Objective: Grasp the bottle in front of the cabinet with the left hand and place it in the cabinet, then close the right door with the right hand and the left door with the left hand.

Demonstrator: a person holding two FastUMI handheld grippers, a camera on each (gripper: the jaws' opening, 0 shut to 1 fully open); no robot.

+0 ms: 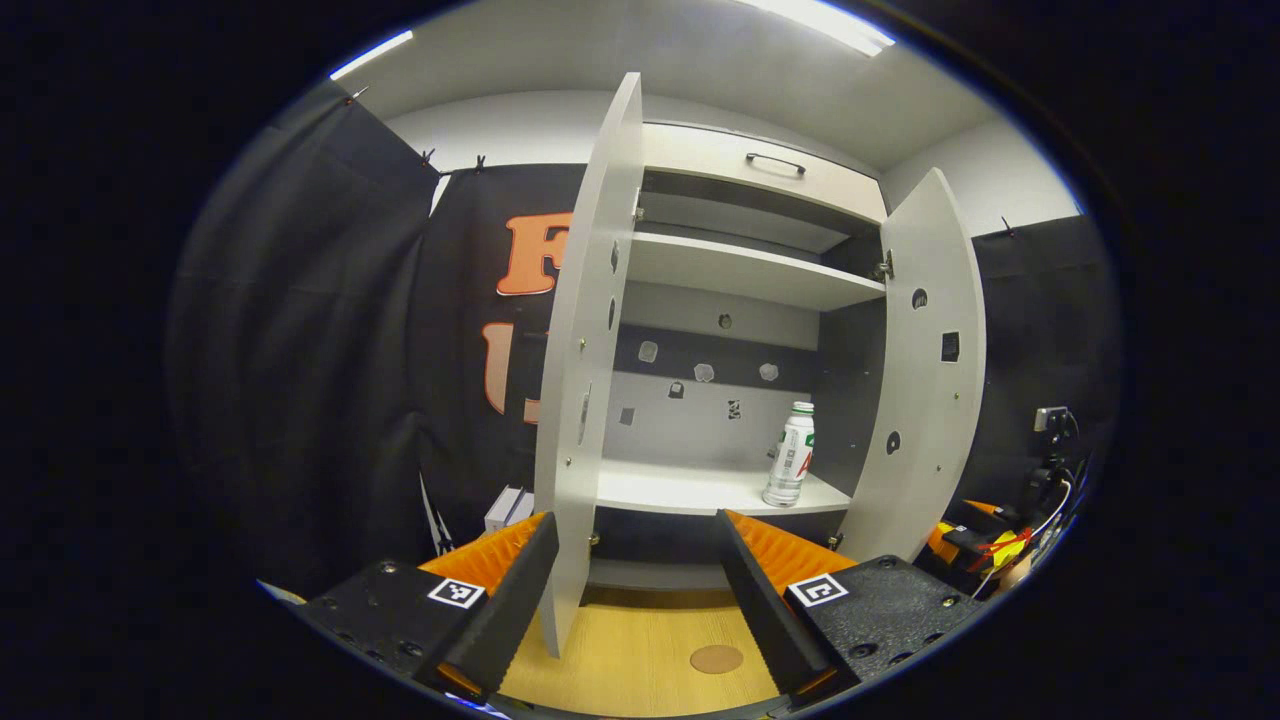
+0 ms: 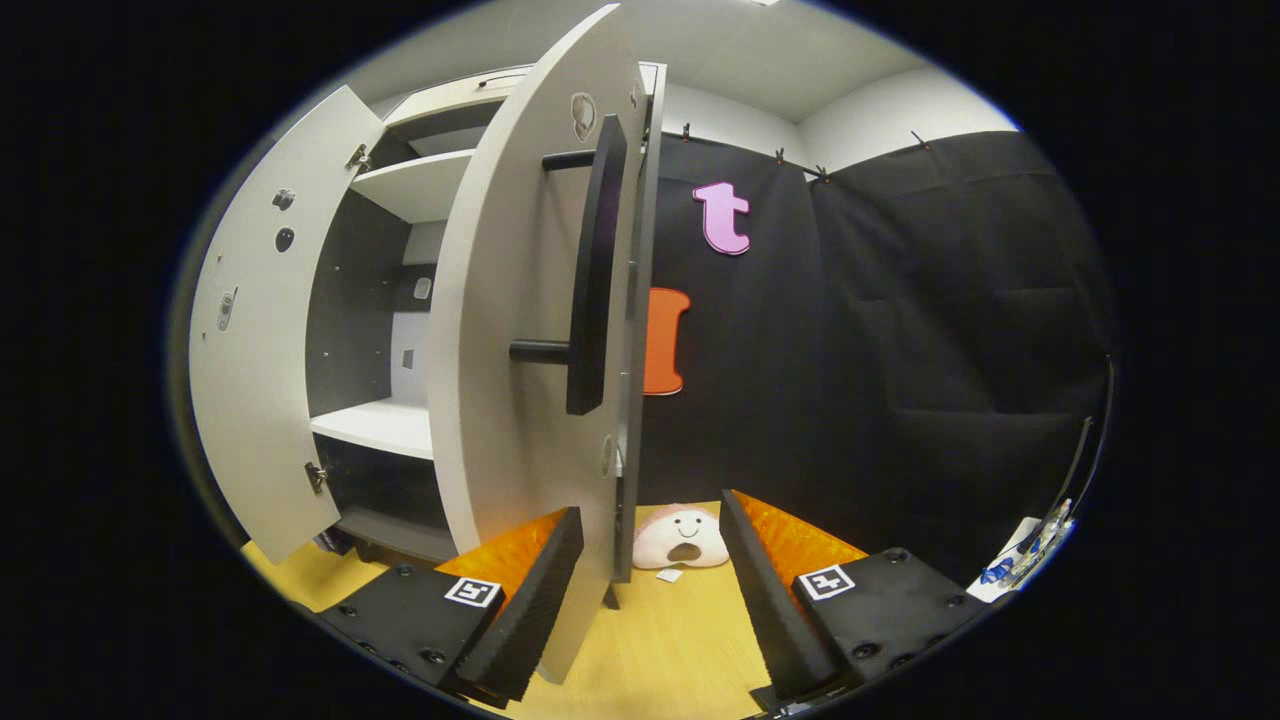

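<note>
left gripper [image 1: 635, 580] open | bottle [image 1: 790, 455] upright in cabinet [image 1: 700, 490] | doors open

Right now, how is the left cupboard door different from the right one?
The left door meets the left claw edge-on, its edge between the open fingers. The right door swings away, showing its inner face with holes. In the right claw's view the right door shows its black handle. Both are pale grey and open.
</note>
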